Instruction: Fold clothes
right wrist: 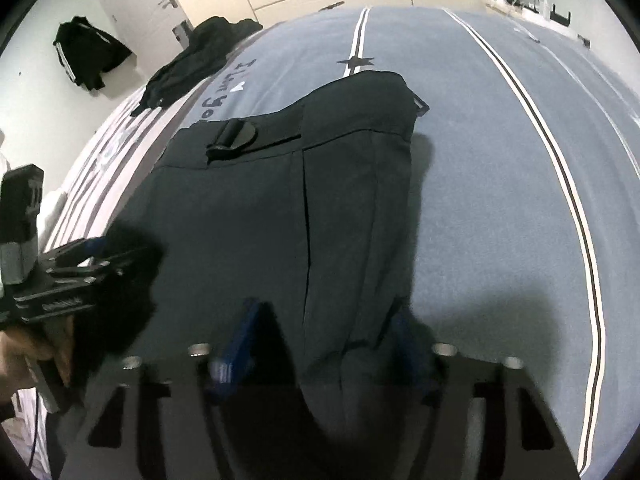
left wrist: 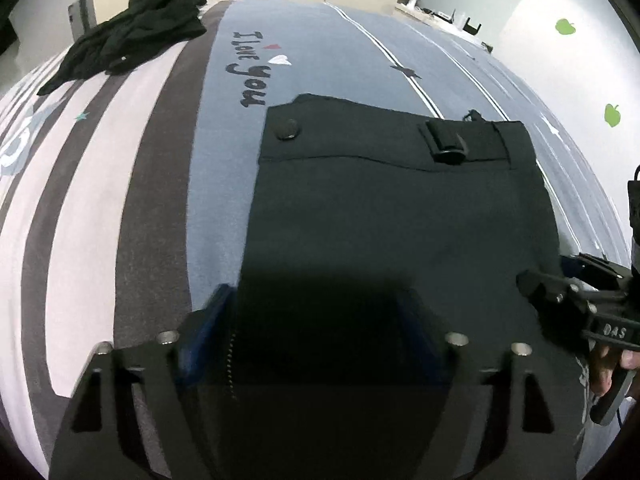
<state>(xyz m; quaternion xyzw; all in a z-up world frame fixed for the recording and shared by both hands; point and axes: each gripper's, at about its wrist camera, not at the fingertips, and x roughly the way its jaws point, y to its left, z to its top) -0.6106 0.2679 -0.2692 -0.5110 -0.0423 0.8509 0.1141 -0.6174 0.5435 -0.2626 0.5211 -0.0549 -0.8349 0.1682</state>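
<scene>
bedsheet (left wrist: pixel 224 160): "I love you" (with hearts) | right gripper (left wrist: pixel 524 280): "DAS"

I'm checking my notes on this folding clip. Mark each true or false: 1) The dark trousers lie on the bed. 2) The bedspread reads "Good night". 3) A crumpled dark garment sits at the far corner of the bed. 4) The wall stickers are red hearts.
1) True: the dark trousers lie on the bed.
2) False: the lettering reads "I love you".
3) True: a crumpled dark garment lies there.
4) False: the wall stickers are green apples.
</scene>
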